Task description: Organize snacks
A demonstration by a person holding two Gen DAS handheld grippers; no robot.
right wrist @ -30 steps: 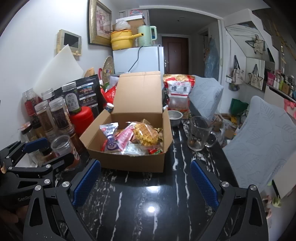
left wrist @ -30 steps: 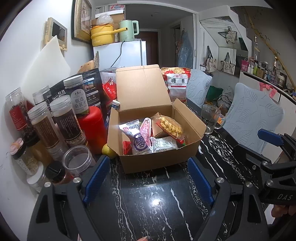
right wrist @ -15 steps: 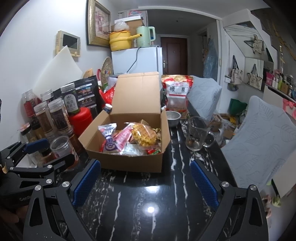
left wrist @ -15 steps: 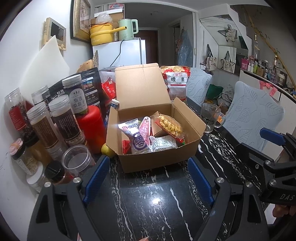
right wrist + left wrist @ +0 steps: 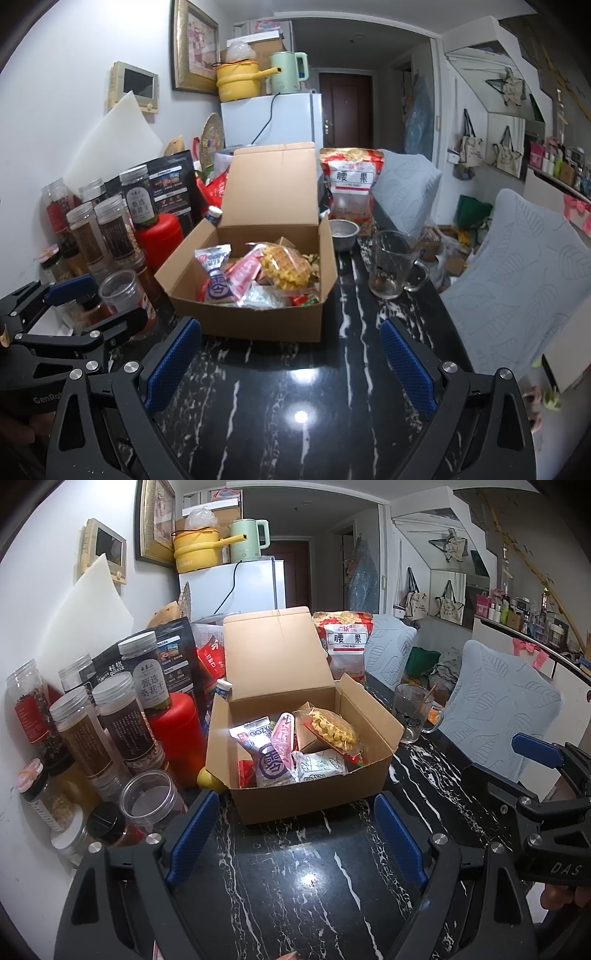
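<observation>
Black marbled surface (image 5: 295, 886) fills the lower frame, crowded at left with jars (image 5: 122, 716), leaving the centre for the open cardboard box (image 5: 314, 790), lid propped back so the snack packets (image 5: 291, 749) inside stay reachable. Below it, the left gripper (image 5: 293, 834) and right gripper (image 5: 290, 362) hover, fingers spread wide and empty, seemingly poised to reach in.

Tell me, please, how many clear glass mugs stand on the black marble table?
1: the clear glass mug stands on the black marble table, right of the open cardboard box. Others may be hidden behind it.
</observation>
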